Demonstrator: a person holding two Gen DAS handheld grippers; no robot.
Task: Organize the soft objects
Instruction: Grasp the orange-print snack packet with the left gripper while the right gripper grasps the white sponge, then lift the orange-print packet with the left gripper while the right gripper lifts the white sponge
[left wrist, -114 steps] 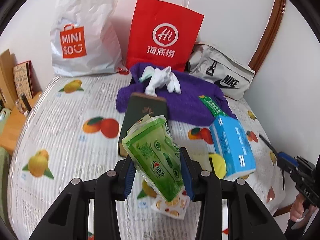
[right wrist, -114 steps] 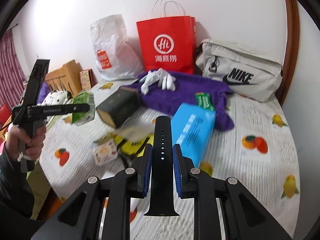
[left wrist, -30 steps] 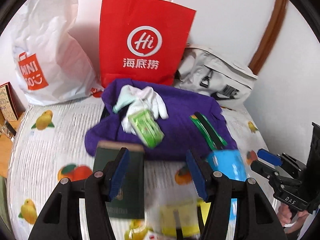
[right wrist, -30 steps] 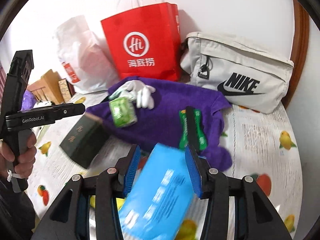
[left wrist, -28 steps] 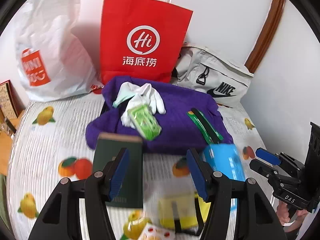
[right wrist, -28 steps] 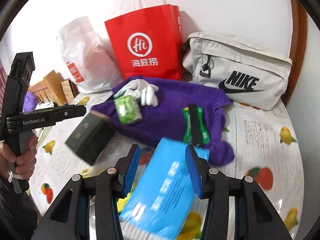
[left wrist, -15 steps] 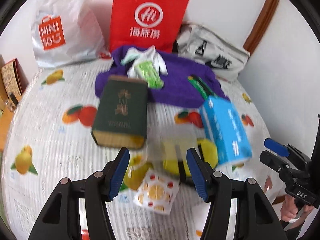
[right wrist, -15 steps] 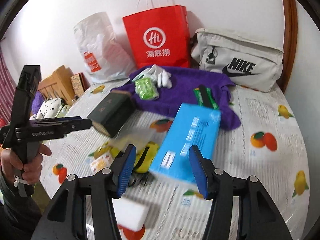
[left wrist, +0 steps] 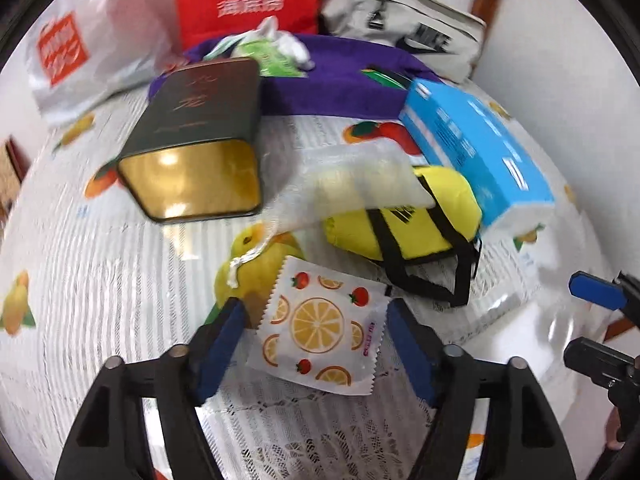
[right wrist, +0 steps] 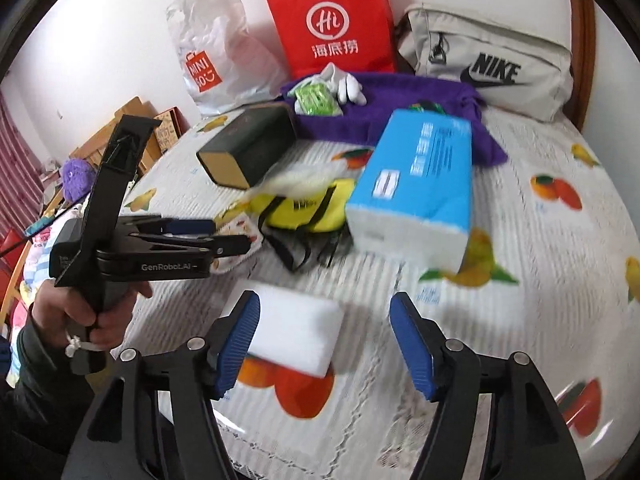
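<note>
My left gripper hangs low over the fruit-print tablecloth, jaws opening. An orange-print sachet lies flat between its pads, untouched. My right gripper is also opening; a white foam block lies on the cloth between its jaws, close to the left pad. At the back, a purple cloth carries white gloves and a green wipes pack. A blue tissue pack, a yellow strap bag and a mesh pouch lie mid-table.
A dark green tin box lies on its side left of centre. Against the wall stand a red paper bag, a white plastic bag and a grey sports bag. A hand holds the left gripper at the table's left.
Both grippers drew back from the purple cloth and sank toward the near part of the table, jaws widening. The wipes pack and black strap they once held now lie on the cloth.
</note>
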